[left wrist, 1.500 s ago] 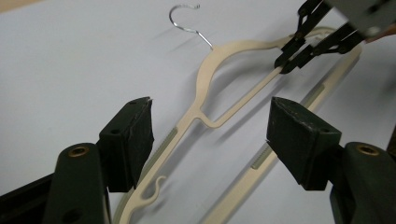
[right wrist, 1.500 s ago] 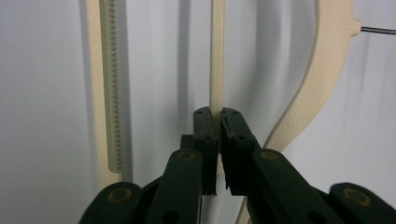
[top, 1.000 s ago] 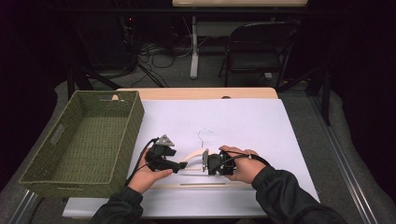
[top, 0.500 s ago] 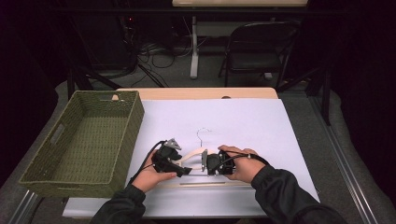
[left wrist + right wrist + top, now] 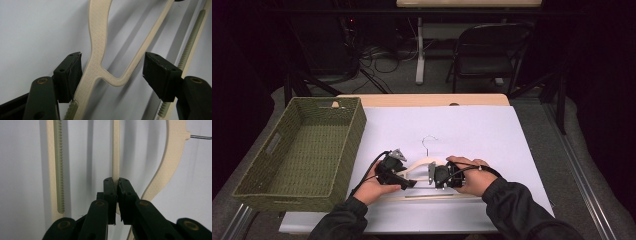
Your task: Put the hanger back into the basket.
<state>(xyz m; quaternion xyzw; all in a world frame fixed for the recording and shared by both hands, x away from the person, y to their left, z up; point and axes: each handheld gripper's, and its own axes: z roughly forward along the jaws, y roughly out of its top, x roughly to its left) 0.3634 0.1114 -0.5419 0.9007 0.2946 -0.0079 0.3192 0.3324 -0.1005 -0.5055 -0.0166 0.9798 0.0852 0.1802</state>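
A cream plastic hanger [image 5: 418, 163] with a wire hook [image 5: 428, 142] lies flat on the white sheet [image 5: 472, 130] near the table's front. My left gripper [image 5: 410, 184] straddles the hanger's shoulder notch [image 5: 100, 67]. Its jaws stand wide and have just been closing a little, with the hanger between them. The left pad [image 5: 72, 72] is right at the hanger's edge, and the right pad [image 5: 160, 72] is well apart from it. My right gripper [image 5: 432, 175] comes in from the right, shut on the hanger's thin inner bar [image 5: 115, 157]. The ribbed bottom bar [image 5: 58, 170] lies beside it.
A green woven basket [image 5: 357, 131] stands empty at the table's left, close to my left hand. A folding chair [image 5: 492, 55] and cables sit on the floor beyond the far edge. The white sheet is bare behind and to the right of the hanger.
My left gripper has edged slightly right and toward the front along the hanger. The right hand and the hanger have stayed put.
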